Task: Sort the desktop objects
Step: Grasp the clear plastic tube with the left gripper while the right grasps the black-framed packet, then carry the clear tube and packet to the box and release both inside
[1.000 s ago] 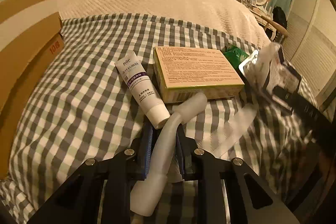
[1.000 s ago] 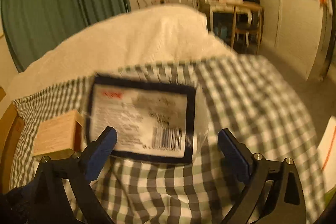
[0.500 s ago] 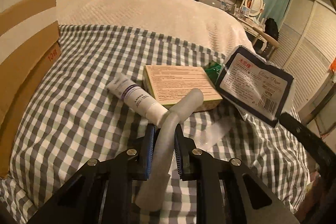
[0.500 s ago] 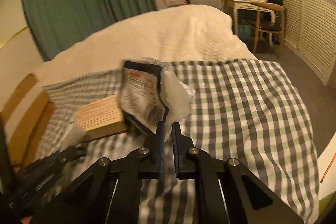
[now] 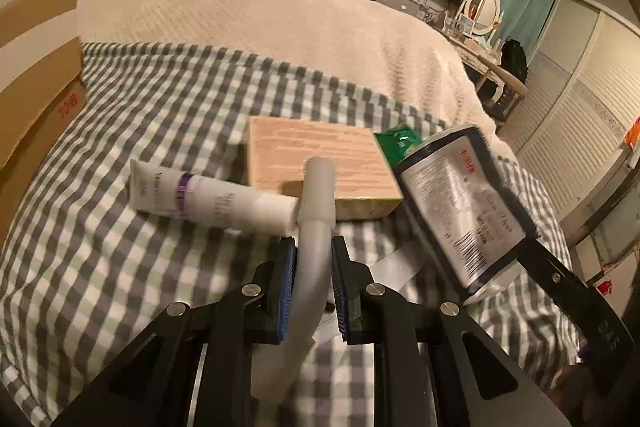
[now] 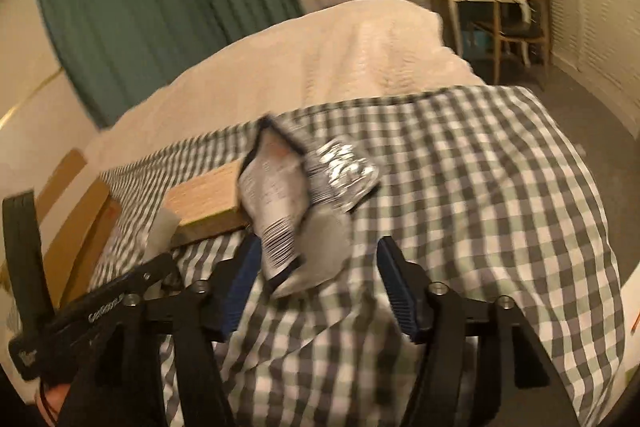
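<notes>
- The left gripper (image 5: 313,277) is clamped on a bent white tube (image 5: 310,259), which runs up between its blue pads and curves forward above the bed.
- The right gripper (image 6: 318,279) has its jaws parting; a dark-edged packet (image 6: 276,203) with a barcode label sits between them, close against the left pad and clear of the right one.
- Whether the left pad presses on the packet cannot be told through the blur.
- A silvery foil sheet (image 6: 344,177) sticks out from the packet's right side.
- A flat tan box (image 5: 320,163) lies on the checked cover (image 5: 120,267), just beyond the tube's tip.
- A white cream tube (image 5: 212,201) with a purple band lies left of the box, its cap end near the bent tube.
- A green pouch (image 5: 400,143) peeks out behind the box's right corner.
- A cardboard carton (image 5: 36,75) stands at the bed's left edge.
</notes>
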### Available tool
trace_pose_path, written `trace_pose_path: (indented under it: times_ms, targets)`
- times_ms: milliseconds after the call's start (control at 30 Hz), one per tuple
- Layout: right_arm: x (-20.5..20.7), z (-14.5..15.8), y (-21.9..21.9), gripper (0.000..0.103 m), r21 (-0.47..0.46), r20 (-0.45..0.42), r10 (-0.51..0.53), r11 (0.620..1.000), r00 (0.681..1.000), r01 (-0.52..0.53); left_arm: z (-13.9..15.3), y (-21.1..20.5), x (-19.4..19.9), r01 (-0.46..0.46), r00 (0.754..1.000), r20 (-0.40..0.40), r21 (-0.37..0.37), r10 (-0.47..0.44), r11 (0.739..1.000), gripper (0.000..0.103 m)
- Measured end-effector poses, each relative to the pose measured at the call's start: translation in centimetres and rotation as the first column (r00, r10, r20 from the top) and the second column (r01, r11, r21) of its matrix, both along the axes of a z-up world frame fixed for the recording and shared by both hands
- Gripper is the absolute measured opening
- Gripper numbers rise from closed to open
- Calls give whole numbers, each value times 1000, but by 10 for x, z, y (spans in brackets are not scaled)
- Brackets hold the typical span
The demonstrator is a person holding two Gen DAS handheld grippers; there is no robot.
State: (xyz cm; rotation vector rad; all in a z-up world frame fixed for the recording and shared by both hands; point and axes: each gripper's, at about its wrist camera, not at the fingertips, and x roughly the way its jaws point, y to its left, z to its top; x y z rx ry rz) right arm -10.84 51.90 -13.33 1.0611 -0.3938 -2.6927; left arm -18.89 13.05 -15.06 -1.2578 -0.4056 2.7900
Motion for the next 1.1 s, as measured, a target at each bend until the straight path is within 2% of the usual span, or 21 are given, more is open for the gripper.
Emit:
trace_pose_path:
  times_ms: [67,100,200,233,267,300,433,533,567,600,800,1000,1100]
  targets:
    - [-13,-6,12,64,-89,-8,-30,996,1000,29,1,6,-2,17,1000,-4,13,-17,1000,18]
    - [-13,-6,12,64,-89,-8,-30,996,1000,29,1,9,-3,25,1000,-2,12,-25,1000,18]
    - [-29,-20,11,61,-173,19,-2,985,1000,6,-1,11,-5,36,999,6,1,-36,999,18]
    - [-33,-23,7,55,-178,36,14,984,999,-7,-3,10,-5,34,999,19,-4,-34,999,18]
    - [-35,-25,3,35,-171,44,28,985,999,-20,-6,7,-6,32,999,35,0,-32,999,18]
    - [-35,-26,-3,25,-147,49,42,989,998,-35,-10,5,-5,33,998,51,2,-33,999,18]
    - [-33,-18,-18,22,-66,33,74,995,997,-72,-21,2,-4,36,997,75,-24,-34,999,18]
    - [-31,-18,-22,20,-48,30,78,996,997,-76,-20,2,-2,49,997,62,-26,-48,998,17]
    - [-31,-18,-22,19,-48,30,78,996,996,-76,-18,1,-1,56,997,54,-21,-55,998,10]
    - [-30,-17,-21,18,-49,25,73,996,997,-72,-16,1,0,62,997,48,-15,-61,998,10]
    - [-22,2,-12,17,-62,-31,48,997,998,-50,8,-14,10,61,998,-33,70,-59,996,10]
    - [-11,26,-9,17,-83,-94,47,995,994,-55,38,-26,23,51,994,-94,23,-49,998,10]
    - [-5,41,-18,17,-63,-136,59,996,989,-68,56,-37,28,43,992,-116,6,-42,999,10]
